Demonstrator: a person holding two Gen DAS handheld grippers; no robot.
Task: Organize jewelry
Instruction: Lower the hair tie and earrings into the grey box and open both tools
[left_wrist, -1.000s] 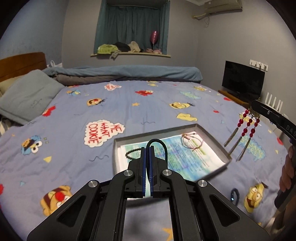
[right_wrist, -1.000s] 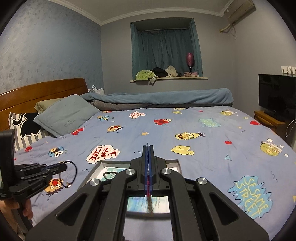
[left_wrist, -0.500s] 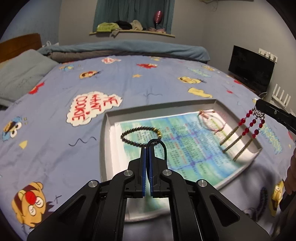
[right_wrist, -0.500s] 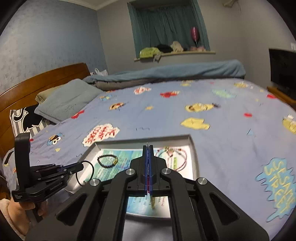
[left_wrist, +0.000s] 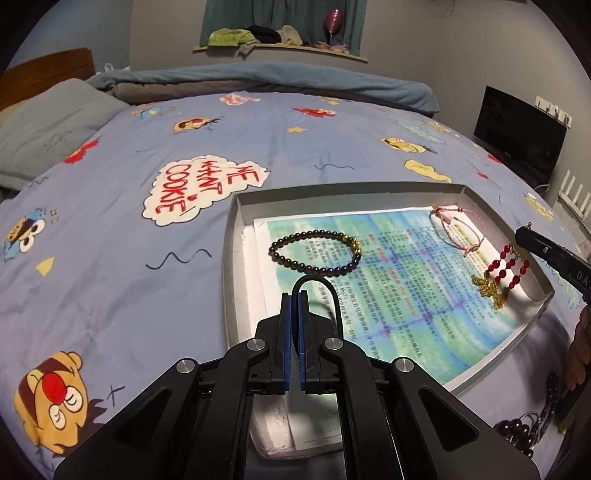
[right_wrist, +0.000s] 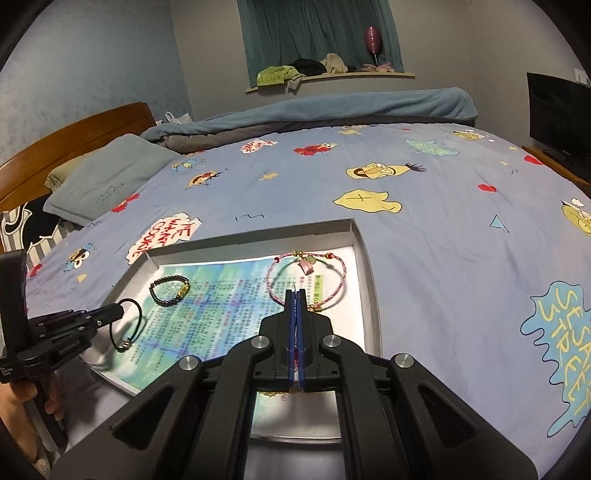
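Left wrist view: both claws clamped on jewelry over a grey tray (left_wrist: 236, 266) on the bed.

Left claw (left_wrist: 294, 295) is closed on a thin black cord loop (left_wrist: 325, 291), which arches up and to its right past the tips. Just ahead lies a dark bead bracelet (left_wrist: 314, 253), an oval, long axis left to right. Right claw (left_wrist: 524, 236), closed, pinches a red-bead earring (left_wrist: 506, 267); its strands hang down, gold chains bunched on the tray's printed paper (left_wrist: 406, 295). Beyond it lies a pink cord bracelet (left_wrist: 458, 230).
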